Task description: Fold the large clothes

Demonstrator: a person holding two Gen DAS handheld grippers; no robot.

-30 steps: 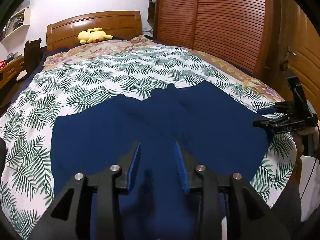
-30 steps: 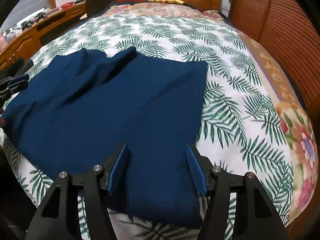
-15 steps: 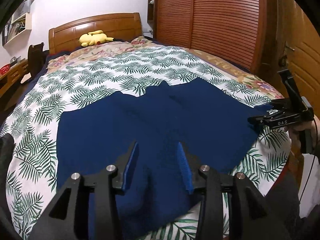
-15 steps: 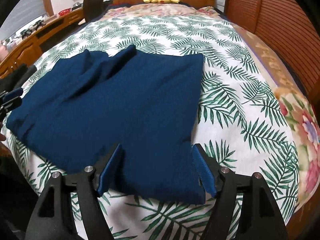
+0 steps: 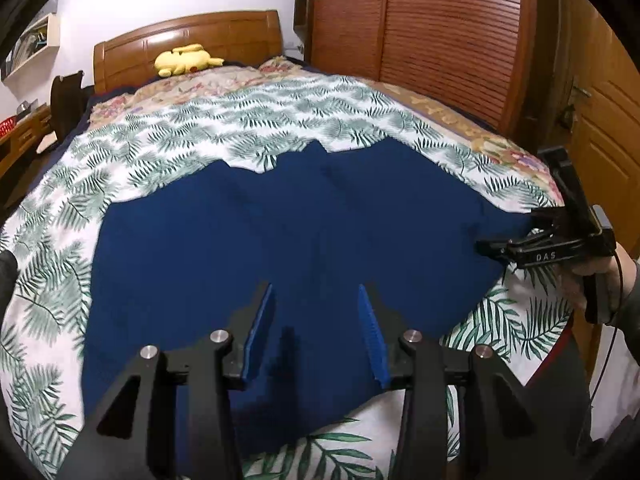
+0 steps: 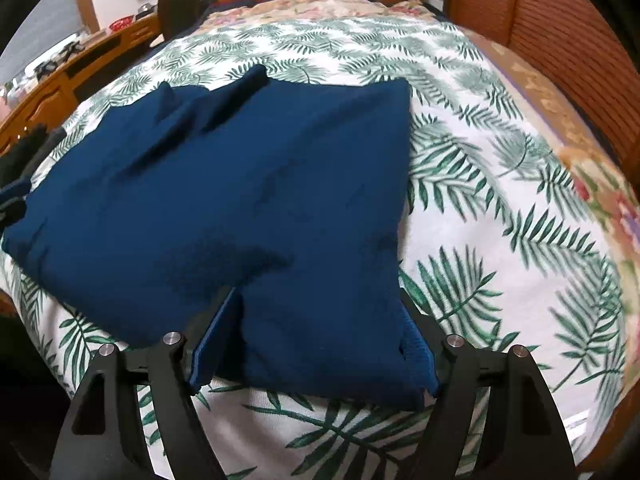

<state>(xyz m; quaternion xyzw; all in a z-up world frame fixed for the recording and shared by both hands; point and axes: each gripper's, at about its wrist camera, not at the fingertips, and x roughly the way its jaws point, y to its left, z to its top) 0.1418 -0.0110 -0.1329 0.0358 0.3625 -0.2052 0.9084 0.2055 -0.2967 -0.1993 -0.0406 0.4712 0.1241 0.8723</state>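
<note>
A navy blue garment [image 5: 280,232] lies spread on the palm-leaf bed sheet [image 5: 240,112], two flaps pointing toward the headboard. My left gripper [image 5: 314,290] hovers open over its near left part, with nothing pinched between the blue pads. In the right wrist view the garment [image 6: 240,180] fills the middle. My right gripper [image 6: 318,296] straddles its near right corner, the jaws opening and the cloth lying between the fingers. The right gripper [image 5: 492,248] also shows at the garment's right edge, held by a hand. The left gripper [image 6: 16,200] peeks in at the far left.
A yellow plush toy [image 5: 186,60] lies by the wooden headboard [image 5: 200,36]. A slatted wardrobe [image 5: 440,40] and a door [image 5: 600,120] stand to the right of the bed. A wooden desk [image 6: 60,92] and a dark chair [image 6: 178,8] are on the left.
Both grippers drew back toward the near edge of the bed, bringing the garment's near hem into view. Both pairs of jaws spread wider, the right more than the left.
</note>
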